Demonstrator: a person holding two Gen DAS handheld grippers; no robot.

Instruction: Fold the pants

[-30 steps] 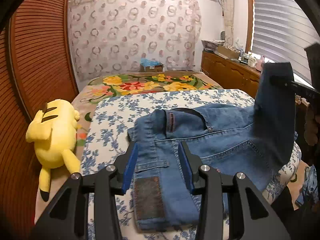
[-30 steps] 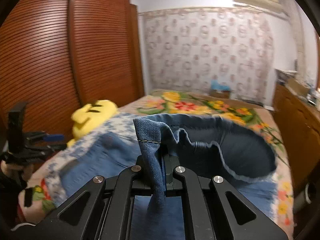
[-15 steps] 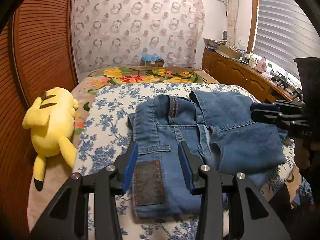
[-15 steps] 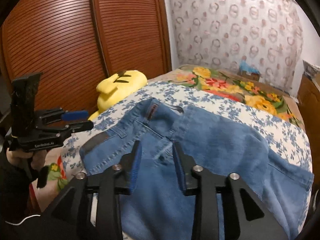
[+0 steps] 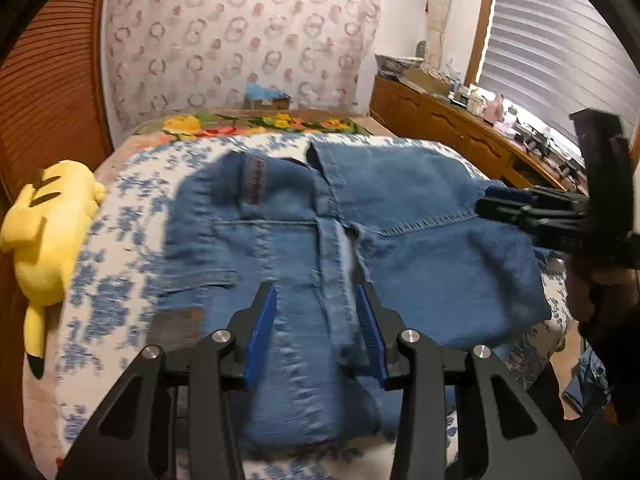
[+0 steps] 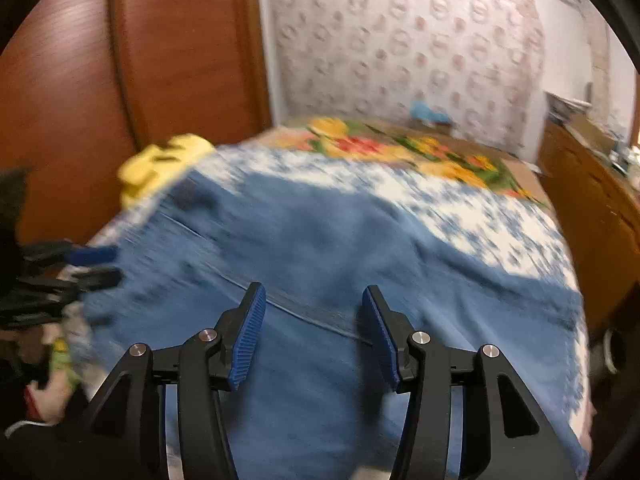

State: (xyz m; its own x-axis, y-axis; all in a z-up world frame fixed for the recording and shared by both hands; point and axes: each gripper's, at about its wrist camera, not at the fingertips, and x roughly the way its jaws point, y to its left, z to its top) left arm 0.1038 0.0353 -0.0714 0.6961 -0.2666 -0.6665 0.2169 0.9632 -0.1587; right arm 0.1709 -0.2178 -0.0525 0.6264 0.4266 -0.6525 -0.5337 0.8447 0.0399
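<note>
Blue denim pants (image 5: 320, 248) lie folded on the blue-flowered white sheet (image 5: 116, 264) of the bed, waistband toward the far side. My left gripper (image 5: 316, 320) is open and empty, its blue pads just above the near part of the pants. My right gripper (image 6: 314, 320) is open and empty, low over the pants (image 6: 320, 248); that view is blurred by motion. The right gripper also shows at the right of the left wrist view (image 5: 520, 208), over the pants' right edge. The left gripper shows at the left edge of the right wrist view (image 6: 80, 264).
A yellow plush toy (image 5: 48, 228) lies on the bed's left edge beside a wooden wardrobe (image 6: 120, 80). A flowered bedspread (image 5: 256, 124) covers the far end. A wooden dresser (image 5: 448, 128) with clutter runs along the right wall under a window blind.
The right gripper laid the lifted pant leg over the pants, let go and opened wider. The left gripper stayed open and moved right over the pants.
</note>
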